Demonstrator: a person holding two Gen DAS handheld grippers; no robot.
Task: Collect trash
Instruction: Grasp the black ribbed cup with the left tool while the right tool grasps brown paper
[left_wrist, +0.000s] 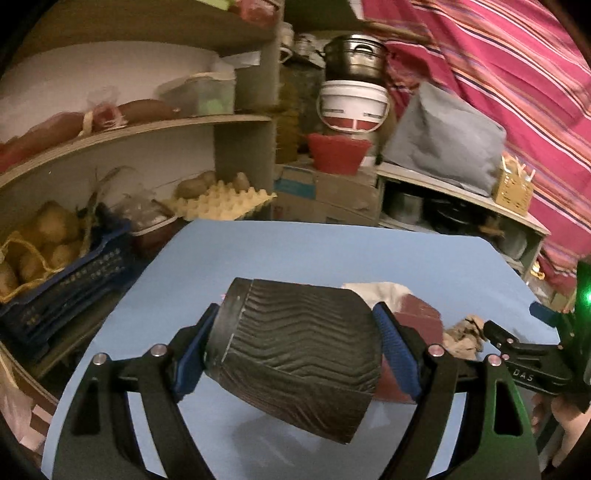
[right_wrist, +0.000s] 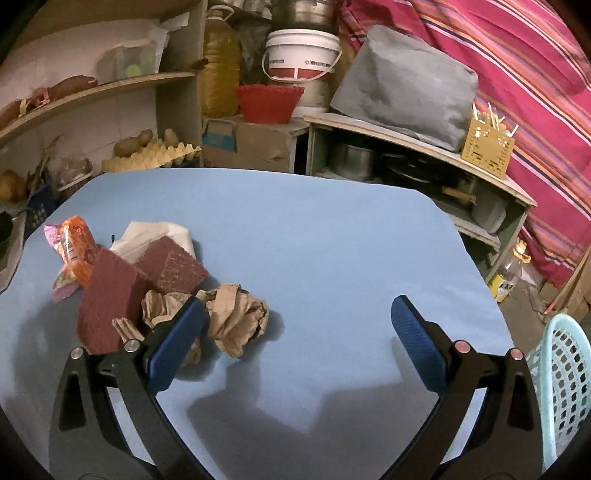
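Observation:
My left gripper (left_wrist: 295, 343) is shut on a black ribbed paper cup (left_wrist: 295, 354), held sideways above the blue table (left_wrist: 295, 251). Behind it lie a dark red pad (left_wrist: 421, 314), white paper (left_wrist: 376, 290) and crumpled brown paper (left_wrist: 463, 336). My right gripper (right_wrist: 299, 328) is open and empty above the table; its left finger (right_wrist: 177, 339) is next to the crumpled brown paper (right_wrist: 236, 317). Two dark red pads (right_wrist: 107, 299), white paper (right_wrist: 155, 230) and an orange snack wrapper (right_wrist: 70, 247) lie at the left. The right gripper also shows in the left wrist view (left_wrist: 517, 343).
A pale blue perforated basket (right_wrist: 565, 384) stands at the table's right edge. Shelves with potatoes (left_wrist: 44, 236) and an egg tray (right_wrist: 151, 157) stand left. A red bowl (right_wrist: 269, 101), white bucket (right_wrist: 301, 55) and grey cover (right_wrist: 402, 85) are behind the table.

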